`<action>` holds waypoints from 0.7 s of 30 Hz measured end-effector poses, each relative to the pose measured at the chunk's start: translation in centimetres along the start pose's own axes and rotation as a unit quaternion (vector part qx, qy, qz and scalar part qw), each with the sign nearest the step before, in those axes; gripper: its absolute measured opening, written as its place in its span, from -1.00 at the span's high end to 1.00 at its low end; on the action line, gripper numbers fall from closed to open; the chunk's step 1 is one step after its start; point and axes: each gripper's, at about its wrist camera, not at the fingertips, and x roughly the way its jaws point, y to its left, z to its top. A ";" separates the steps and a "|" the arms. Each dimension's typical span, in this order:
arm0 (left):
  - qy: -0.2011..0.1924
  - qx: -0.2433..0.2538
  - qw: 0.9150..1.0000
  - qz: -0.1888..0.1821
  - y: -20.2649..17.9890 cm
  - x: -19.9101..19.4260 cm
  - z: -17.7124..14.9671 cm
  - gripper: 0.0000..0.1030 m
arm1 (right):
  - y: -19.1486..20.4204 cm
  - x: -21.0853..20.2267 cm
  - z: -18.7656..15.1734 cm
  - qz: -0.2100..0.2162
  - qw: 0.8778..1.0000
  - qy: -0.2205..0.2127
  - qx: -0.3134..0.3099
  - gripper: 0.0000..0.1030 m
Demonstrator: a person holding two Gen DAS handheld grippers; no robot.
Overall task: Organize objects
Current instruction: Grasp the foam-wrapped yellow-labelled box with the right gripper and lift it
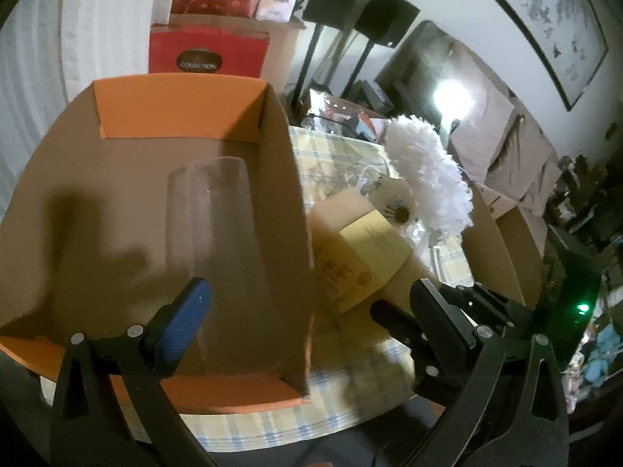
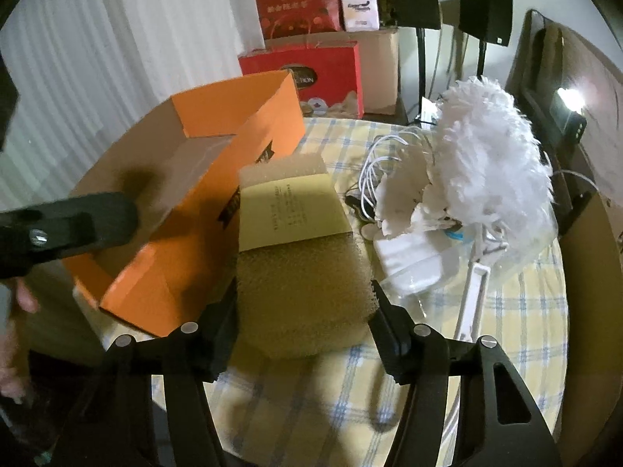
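While the right gripper [image 2: 303, 311] is clamped on the tan sponge with yellow paper band [image 2: 300, 257], it should be carried squarely over the orange cardboard box [image 2: 155, 280]; the left gripper [image 1: 307, 311] is held apart.

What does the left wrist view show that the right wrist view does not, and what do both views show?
Only the left wrist view: the framed picture on the wall and the left gripper, its jaws wide apart.

Only the right wrist view: the white cables, a white charger, and the right gripper closed on the sponge.

Both: the orange box holding a clear glass, the white duster, the checked tablecloth.
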 end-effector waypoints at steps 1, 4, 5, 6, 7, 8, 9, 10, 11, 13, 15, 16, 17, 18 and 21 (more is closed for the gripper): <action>0.001 0.000 1.000 -0.003 -0.1 0.0 0.0 -0.98 | -0.2 -0.5 -0.1 0.007 1.000 -0.003 0.007 -0.20; 0.002 0.008 1.000 -0.009 -0.9 -0.1 0.2 -0.98 | -0.4 -2.0 -0.4 0.014 1.000 -0.011 0.013 -0.19; 0.002 0.012 1.000 -0.011 -1.3 -0.2 0.3 -0.98 | -0.4 -2.6 -0.5 0.013 1.000 -0.013 0.011 -0.19; 0.002 0.014 1.000 -0.013 -1.5 -0.2 0.4 -0.98 | -0.5 -3.1 -0.7 0.012 1.000 -0.015 0.010 -0.19; 0.004 0.015 1.000 -0.018 -1.8 -0.2 0.6 -0.98 | -0.5 -3.7 -0.9 0.012 1.000 -0.018 0.010 -0.19; 0.006 0.014 1.000 -0.026 -2.0 -0.2 0.8 -0.98 | -0.6 -4.2 -1.2 0.012 1.000 -0.021 0.010 -0.19; 0.008 0.013 0.999 -0.034 -2.2 -0.2 1.0 -0.98 | -0.7 -4.7 -1.3 0.011 1.000 -0.024 0.010 -0.19; 0.009 0.011 0.999 -0.039 -2.4 -0.1 1.1 -0.98 | -0.7 -5.2 -1.5 0.010 1.000 -0.027 0.010 -0.19; 0.010 0.008 0.999 -0.044 -2.7 -0.1 1.4 -0.97 | -0.8 -5.9 -1.7 0.010 0.999 -0.031 0.010 -0.19; 0.011 0.001 0.999 -0.050 -2.9 0.0 1.8 -0.95 | -0.9 -6.7 -2.0 0.010 0.999 -0.037 0.010 -0.19; 0.013 -0.004 0.998 -0.055 -3.1 0.2 2.2 -0.92 | -0.7 -7.7 -2.1 0.011 0.999 -0.046 0.010 -0.19; 0.015 -0.006 0.998 -0.061 -3.2 0.3 2.3 -0.90 | -0.6 -8.1 -2.1 0.012 0.999 -0.050 0.009 -0.19; 0.018 -0.009 0.998 -0.065 -3.2 0.3 2.5 -0.88 | -0.5 -8.6 -2.2 0.014 0.998 -0.054 0.007 -0.19; 0.018 -0.012 0.997 -0.068 -3.2 0.3 2.6 -0.87 | -0.3 -8.9 -2.2 0.016 0.998 -0.058 0.005 -0.19; 0.020 -0.022 0.996 -0.086 -3.1 0.3 2.9 -0.70 | 0.2 -9.6 -2.2 0.024 0.998 -0.061 -0.003 -0.19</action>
